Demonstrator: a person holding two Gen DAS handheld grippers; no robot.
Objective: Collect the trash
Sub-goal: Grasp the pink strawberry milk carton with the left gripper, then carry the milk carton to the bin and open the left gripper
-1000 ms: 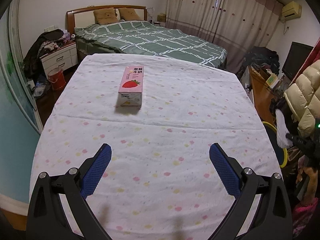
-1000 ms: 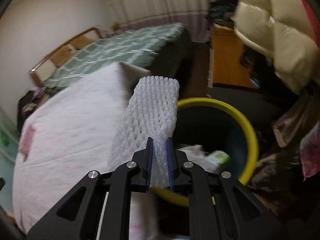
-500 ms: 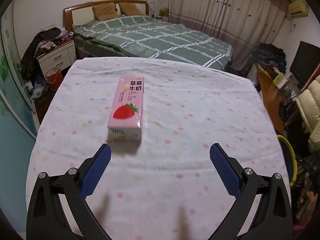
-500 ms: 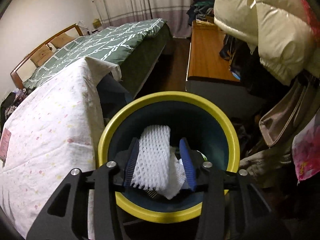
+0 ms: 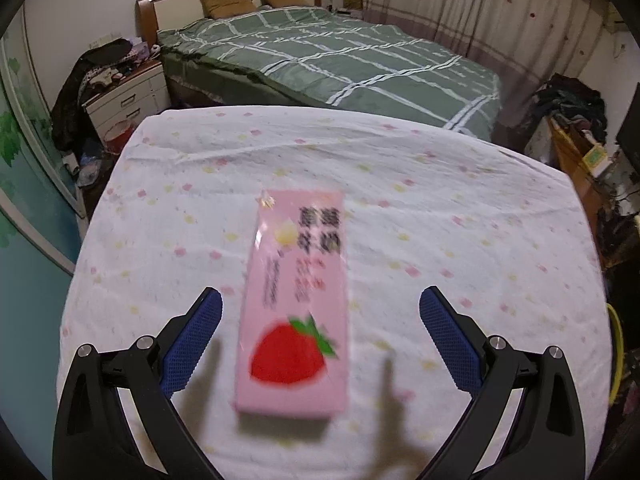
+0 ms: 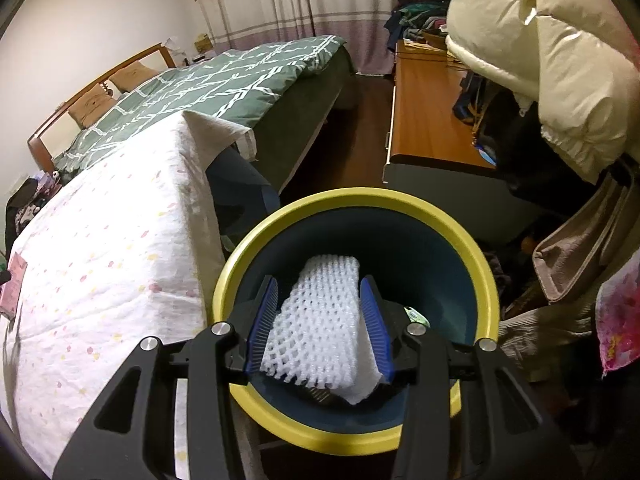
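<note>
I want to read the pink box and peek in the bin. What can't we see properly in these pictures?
- Left wrist view: the writing on the pink strawberry milk carton is smeared by motion blur.
- Right wrist view: the bottom of the yellow-rimmed bin is hidden by the white foam net and the right gripper.
- Right wrist view: the carton is cut off by the left edge.
</note>
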